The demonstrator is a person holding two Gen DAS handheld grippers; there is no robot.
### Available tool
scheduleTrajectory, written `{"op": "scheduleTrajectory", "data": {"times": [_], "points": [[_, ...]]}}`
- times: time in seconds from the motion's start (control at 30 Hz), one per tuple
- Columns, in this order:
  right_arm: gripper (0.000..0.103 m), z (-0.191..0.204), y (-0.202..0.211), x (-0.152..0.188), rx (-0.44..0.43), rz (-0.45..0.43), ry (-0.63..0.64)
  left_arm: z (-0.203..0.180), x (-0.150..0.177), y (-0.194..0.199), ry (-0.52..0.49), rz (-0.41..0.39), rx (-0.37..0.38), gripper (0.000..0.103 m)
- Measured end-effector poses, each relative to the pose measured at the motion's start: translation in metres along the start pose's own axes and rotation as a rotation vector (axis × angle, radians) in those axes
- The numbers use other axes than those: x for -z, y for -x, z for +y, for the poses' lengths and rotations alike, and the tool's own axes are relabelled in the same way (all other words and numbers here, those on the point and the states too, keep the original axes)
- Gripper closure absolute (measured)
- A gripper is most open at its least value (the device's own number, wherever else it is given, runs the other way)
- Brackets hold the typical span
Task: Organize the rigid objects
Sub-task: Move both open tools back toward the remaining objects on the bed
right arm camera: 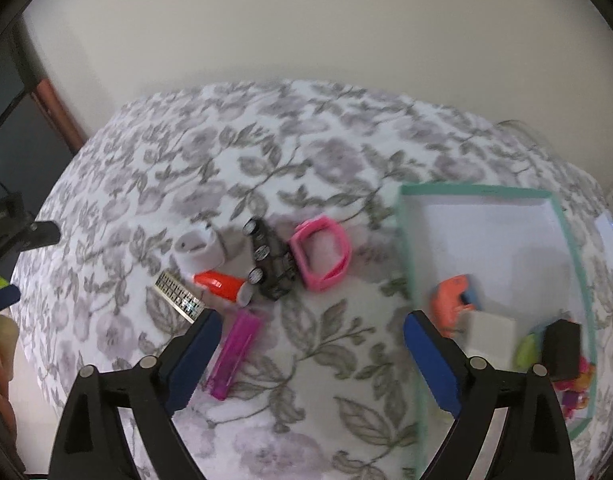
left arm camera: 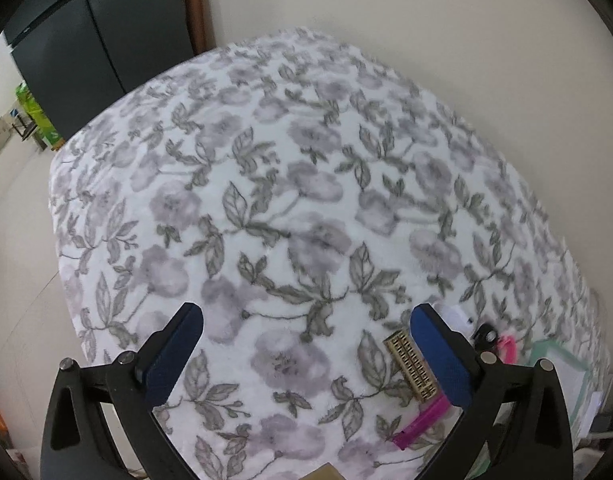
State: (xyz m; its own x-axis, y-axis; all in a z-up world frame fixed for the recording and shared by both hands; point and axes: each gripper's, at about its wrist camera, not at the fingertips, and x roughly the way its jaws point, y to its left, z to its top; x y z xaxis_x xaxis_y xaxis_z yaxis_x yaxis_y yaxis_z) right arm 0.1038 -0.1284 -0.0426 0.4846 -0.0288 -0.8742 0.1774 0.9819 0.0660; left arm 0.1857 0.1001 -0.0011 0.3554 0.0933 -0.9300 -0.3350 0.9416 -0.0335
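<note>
Both the right gripper (right arm camera: 312,332) and the left gripper (left arm camera: 306,328) have jaws released, nothing between them. By the right gripper's left jaw lies a magenta lighter (right arm camera: 234,354): light, stiff, slick plastic, best pinched across its long flat sides. The mint-rimmed tray (right arm camera: 406,248) sits right of it.

No lettering, label, brand, number or sign is sharp enough to read in either view.

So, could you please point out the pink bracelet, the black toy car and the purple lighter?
pink bracelet (right arm camera: 341,249): right wrist view, right band.
black toy car (right arm camera: 272,261): right wrist view, body.
purple lighter (right arm camera: 236,354): right wrist view, mid-body.
</note>
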Motion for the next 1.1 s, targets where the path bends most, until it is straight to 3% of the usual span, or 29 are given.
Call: {"op": "scheduleTrajectory", "data": {"times": [0.17,0.33,0.5,0.6,0.77,1.1], "points": [[0.009,0.015,-0.026,0.009,0.002,0.061,0.034,-0.007,0.011,-0.036,-0.022,0.11,0.001,0.0],[0.009,0.021,-0.041,0.018,0.021,0.093,0.058,-0.021,0.022,-0.058,-0.061,0.168,0.034,0.0],[0.009,0.011,-0.042,0.02,0.037,0.097,0.03,-0.044,0.032,-0.071,-0.136,0.189,0.068,0.0],[0.009,0.005,-0.042,0.019,0.037,0.097,0.013,-0.056,0.039,-0.076,-0.233,0.211,0.093,0.0],[0.009,-0.002,-0.042,0.018,0.031,0.105,-0.021,-0.062,0.044,-0.076,-0.34,0.199,0.067,0.0],[0.008,-0.007,-0.041,0.02,0.038,0.115,-0.034,-0.097,0.07,-0.069,-0.528,0.205,0.151,0.0]]}}
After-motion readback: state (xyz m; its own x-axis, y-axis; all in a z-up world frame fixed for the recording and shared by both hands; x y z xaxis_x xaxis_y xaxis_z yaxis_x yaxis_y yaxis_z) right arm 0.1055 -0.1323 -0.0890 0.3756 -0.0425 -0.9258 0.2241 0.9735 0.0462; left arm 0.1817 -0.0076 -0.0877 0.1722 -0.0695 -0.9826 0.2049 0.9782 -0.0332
